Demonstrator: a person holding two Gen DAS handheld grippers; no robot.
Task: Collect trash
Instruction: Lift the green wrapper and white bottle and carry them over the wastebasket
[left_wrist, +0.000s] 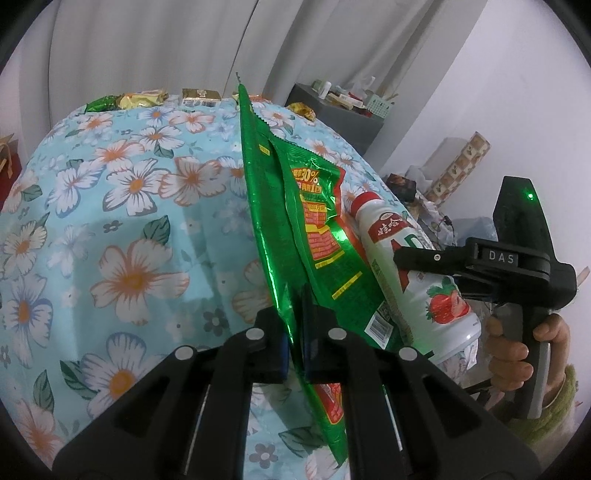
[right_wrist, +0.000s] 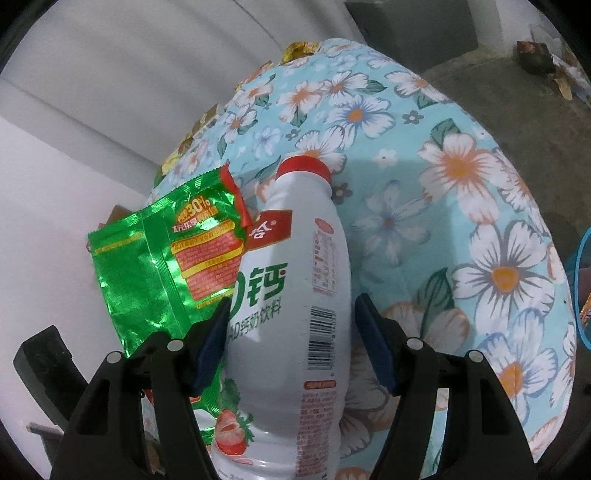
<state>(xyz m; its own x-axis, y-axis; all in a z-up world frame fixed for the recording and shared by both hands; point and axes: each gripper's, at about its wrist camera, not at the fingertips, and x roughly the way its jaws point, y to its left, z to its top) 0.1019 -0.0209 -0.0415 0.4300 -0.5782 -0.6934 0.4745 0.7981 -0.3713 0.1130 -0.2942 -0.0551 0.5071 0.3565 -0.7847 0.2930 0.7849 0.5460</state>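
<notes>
Left gripper (left_wrist: 295, 325): jaws pressed together on the green foil wrapper (left_wrist: 295, 236); the wrapper stands up on edge from the pinch, lifted off the cloth
Right gripper (right_wrist: 291, 339): jaws spread wide around the white drink bottle (right_wrist: 295, 302); the left pad lies against the bottle's side; a narrow gap shows at the right pad, so I cannot tell whether the bottle is firmly clamped
Hand (left_wrist: 517, 350): seen from the left wrist camera wrapped round the right gripper's handle; the gripper body reads "DAS"
Bottle writing: red cap (right_wrist: 304, 166); green "钙" and "AD钙奶饮料"; a barcode; a strawberry picture near the base
Wrapper writing: "30%" in yellow above a red panel; the smaller text is too fine to read
Positions: wrapper and bottle just beside each other, overlapping in both views, above the floral tablecloth (left_wrist: 122, 221)
Edges and room: small snack packets (left_wrist: 144, 99) line the far edge; the cloth to the left of the wrapper lies bare
</notes>
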